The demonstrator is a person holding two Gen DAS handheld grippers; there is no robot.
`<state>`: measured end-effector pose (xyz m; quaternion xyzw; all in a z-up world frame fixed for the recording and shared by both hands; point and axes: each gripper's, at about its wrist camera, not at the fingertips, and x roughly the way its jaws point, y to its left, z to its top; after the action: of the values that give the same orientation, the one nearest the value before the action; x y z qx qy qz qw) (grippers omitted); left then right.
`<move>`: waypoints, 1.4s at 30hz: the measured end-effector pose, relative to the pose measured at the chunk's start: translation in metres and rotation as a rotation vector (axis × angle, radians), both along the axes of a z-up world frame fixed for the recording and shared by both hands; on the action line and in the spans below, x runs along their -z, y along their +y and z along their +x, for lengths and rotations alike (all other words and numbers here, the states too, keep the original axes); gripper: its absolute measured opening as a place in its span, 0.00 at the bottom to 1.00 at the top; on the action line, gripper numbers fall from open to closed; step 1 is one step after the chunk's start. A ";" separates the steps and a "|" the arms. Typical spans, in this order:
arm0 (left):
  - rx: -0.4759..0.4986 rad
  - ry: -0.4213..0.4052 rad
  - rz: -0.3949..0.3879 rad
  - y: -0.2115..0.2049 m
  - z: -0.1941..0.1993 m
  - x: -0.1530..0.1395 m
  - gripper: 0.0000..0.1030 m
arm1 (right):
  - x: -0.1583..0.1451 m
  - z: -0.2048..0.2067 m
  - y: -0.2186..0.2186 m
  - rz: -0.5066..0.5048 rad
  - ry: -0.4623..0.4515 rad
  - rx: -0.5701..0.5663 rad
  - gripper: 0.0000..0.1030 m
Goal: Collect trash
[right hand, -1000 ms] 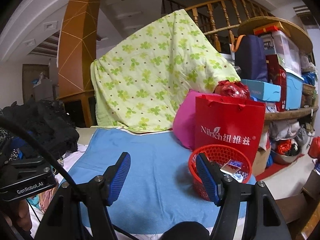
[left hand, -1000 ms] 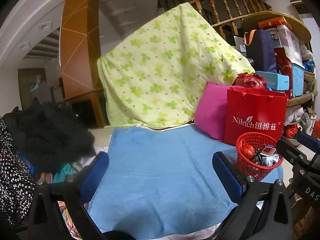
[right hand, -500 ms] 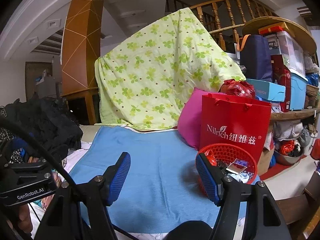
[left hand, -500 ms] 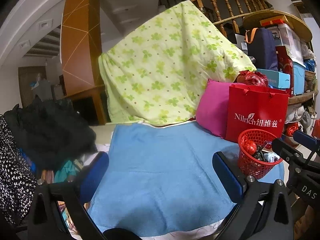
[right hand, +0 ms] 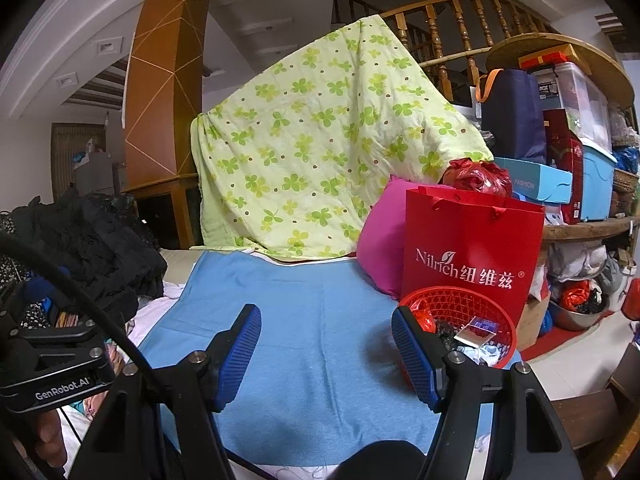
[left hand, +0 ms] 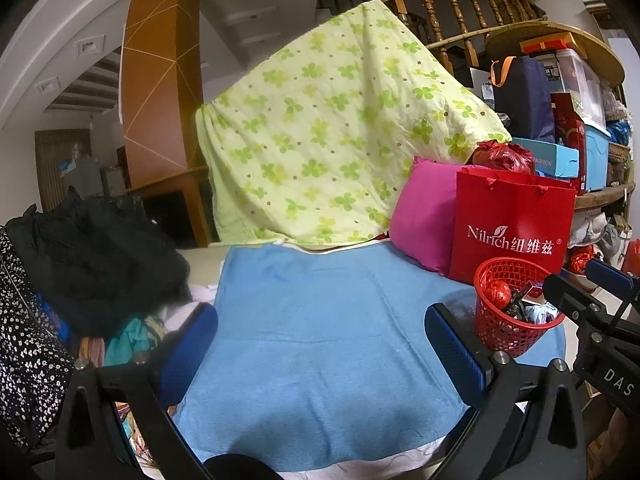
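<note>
While the blue cloth [left hand: 320, 332] lies bare mid-frame, as before, the red basket [left hand: 505, 330] at lower right holds all visible trash [right hand: 476, 328]; both tongs, left [left hand: 320, 352] and right [right hand: 326, 354], gape empty: collecting looks finished.

A blue towel [left hand: 320, 340] is spread flat over the bed or sofa — which one the view does not settle. On its far right corner stands a red mesh basket [left hand: 506, 322] holding wrappers, just before a red paper bag [left hand: 512, 228] and a pink pillow [left hand: 424, 224] — dark clothes [left hand: 96, 264] heaped at left.
</note>
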<state>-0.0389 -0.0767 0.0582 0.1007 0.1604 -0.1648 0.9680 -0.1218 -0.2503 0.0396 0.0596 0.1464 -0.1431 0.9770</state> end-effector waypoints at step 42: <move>0.188 0.040 0.046 -0.104 -0.011 0.005 1.00 | -0.001 -0.055 -0.088 0.015 -0.021 0.310 0.74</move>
<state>-0.0502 -0.1809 0.0531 0.1342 0.1734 -0.2530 0.9423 -0.1769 -0.3387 0.0408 0.0901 0.1265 -0.2903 0.9442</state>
